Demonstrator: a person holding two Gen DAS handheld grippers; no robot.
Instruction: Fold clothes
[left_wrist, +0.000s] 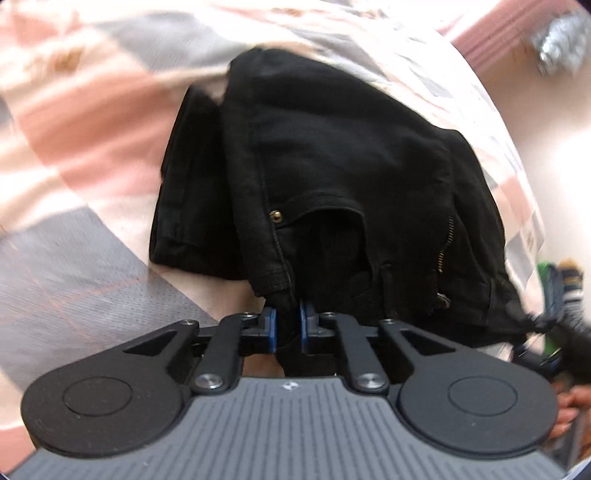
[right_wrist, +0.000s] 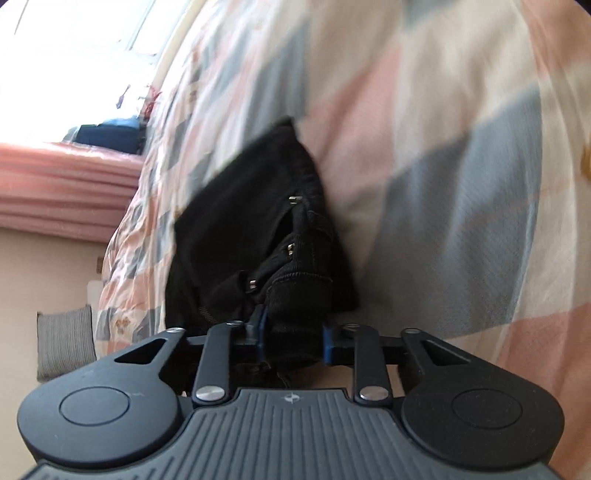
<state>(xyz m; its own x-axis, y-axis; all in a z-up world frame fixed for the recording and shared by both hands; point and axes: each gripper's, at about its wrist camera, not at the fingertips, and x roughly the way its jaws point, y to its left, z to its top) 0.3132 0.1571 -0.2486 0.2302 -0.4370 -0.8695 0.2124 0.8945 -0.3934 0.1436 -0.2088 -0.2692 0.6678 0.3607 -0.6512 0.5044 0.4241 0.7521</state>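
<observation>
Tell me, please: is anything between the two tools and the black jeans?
Nothing visible. The left tool and the right tool each already pinch the black jeans at the near edge, over the checked bedcover.

1 pr black jeans (left_wrist: 332, 155), 2 tools (left tool (left_wrist: 287, 326), right tool (right_wrist: 293, 338)), 1 checked bedcover (right_wrist: 443, 110).

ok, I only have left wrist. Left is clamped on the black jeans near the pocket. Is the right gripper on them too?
Observer: Yes. The right gripper has a bunched fold of the black jeans between its fingers, by the fly.
Operator: Fully closed?
Observer: No, its fingers stand wider apart than those of the left gripper; thick cloth fills the gap.
Operator: Anything beyond the checked quilt on that side?
Observer: A bright window and a pink striped cloth lie past the quilt.
</observation>
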